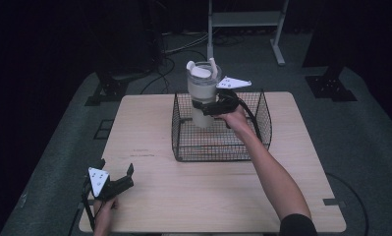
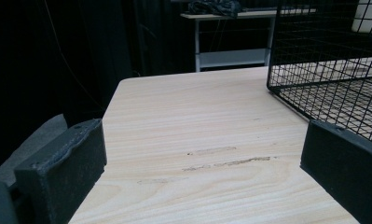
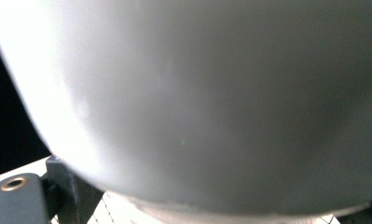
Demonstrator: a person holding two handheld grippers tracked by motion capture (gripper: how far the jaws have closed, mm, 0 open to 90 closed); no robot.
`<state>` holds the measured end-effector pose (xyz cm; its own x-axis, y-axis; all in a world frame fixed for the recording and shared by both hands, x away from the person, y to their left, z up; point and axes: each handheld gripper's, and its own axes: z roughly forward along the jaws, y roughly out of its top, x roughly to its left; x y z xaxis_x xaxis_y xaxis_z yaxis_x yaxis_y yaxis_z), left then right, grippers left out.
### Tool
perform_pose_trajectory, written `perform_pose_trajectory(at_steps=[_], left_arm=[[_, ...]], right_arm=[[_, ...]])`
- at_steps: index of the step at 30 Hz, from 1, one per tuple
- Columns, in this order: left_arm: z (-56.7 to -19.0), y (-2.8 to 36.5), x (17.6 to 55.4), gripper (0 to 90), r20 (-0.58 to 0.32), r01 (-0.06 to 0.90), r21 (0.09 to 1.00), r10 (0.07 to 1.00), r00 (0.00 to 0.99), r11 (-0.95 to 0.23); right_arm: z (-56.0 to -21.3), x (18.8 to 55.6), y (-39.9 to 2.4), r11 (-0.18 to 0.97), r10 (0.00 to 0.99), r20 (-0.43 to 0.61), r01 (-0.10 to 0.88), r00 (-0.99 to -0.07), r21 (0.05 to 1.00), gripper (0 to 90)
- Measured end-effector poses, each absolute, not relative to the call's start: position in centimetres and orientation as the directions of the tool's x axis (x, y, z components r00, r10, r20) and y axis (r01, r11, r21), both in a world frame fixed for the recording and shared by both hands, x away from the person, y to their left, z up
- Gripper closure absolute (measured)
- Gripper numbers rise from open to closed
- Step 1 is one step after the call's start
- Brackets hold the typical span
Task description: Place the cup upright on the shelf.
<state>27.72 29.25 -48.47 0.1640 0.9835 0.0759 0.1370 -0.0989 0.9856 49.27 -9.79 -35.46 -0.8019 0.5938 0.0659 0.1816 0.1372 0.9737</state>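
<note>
High view: the right gripper [image 1: 207, 105] is clamped around the middle of a white tumbler [image 1: 202, 91], which is upright and held above the floor of a black wire basket [image 1: 221, 147]. The tumbler's base sits within the basket's outline, near its far left corner; whether it touches the basket floor cannot be told. The tumbler carries a lid with a straw. The basket stands on the far half of a wooden table [image 1: 193, 196]. The left gripper [image 1: 116, 172] rests low at the table's near left corner, well apart from the basket, jaws spread with nothing between them.

Left gripper view: both jaws stand wide apart over bare table [image 2: 197, 121]; the basket [image 2: 323, 51] is at upper right.

Right gripper view: the tumbler [image 3: 211, 93] wall is pressed close between the jaws, blurred
</note>
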Motion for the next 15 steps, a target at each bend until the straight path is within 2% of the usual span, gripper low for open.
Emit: perform_pose_trajectory(at_steps=[15], left_arm=[[-48.5, 29.3, 27.7, 0.0, 0.073, 0.139, 0.986, 0.983, 0.170, -0.097]], right_arm=[[-38.9, 51.4, -8.9, 0.194, 0.587, 0.081, 0.238, -0.805, 0.952, 8.5]])
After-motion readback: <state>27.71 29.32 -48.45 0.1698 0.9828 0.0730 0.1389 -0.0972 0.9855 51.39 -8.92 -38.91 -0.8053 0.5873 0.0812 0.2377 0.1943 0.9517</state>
